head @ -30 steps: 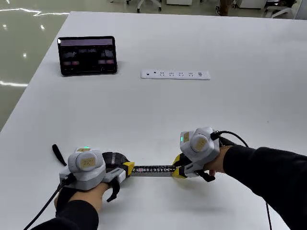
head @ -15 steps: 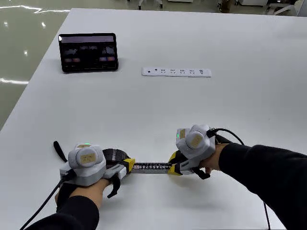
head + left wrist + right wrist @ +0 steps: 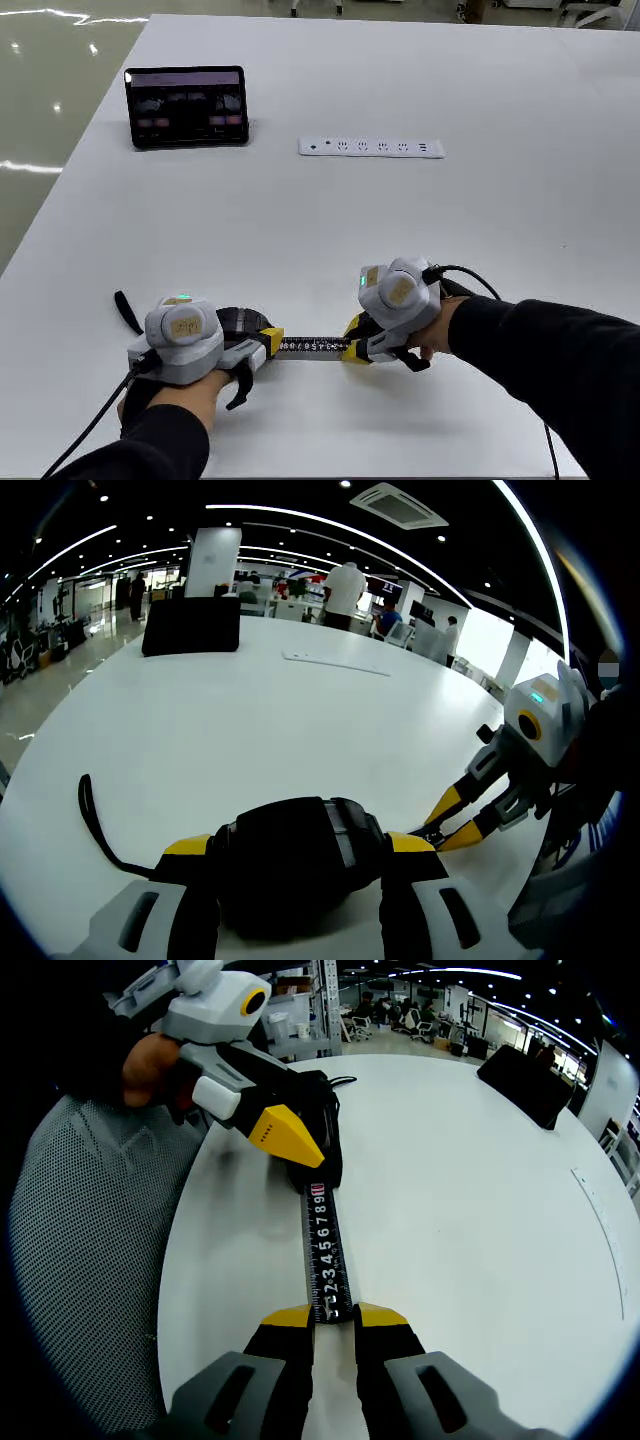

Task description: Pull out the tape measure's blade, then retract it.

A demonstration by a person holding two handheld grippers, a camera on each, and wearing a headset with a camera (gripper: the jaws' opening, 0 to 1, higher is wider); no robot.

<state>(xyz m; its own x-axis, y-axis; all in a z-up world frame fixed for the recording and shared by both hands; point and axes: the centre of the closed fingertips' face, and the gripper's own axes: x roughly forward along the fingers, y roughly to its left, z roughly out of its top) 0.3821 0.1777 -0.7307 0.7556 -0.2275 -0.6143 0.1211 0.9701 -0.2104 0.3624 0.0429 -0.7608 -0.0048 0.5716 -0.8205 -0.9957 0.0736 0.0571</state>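
The black tape measure case [image 3: 238, 325] lies on the white table, and my left gripper [image 3: 262, 345] is shut on it. In the left gripper view the case [image 3: 290, 865] sits between the yellow-tipped jaws, with its black wrist strap [image 3: 88, 815] trailing off to the left. A short stretch of numbered blade [image 3: 312, 346] runs from the case to my right gripper [image 3: 352, 350], which is shut on the blade's end. The right gripper view has the blade [image 3: 322, 1245] leading from my right gripper [image 3: 332, 1316] to the case [image 3: 322, 1150].
A dark tablet [image 3: 186, 106] stands at the back left and a white power strip [image 3: 371, 147] lies at the back centre. The table's left edge [image 3: 60, 190] drops to a glossy floor. Several people stand far off in the left gripper view.
My right gripper has moved left toward the left one with the blade's end, so the exposed stretch of blade is shorter. The left gripper and the case have held still.
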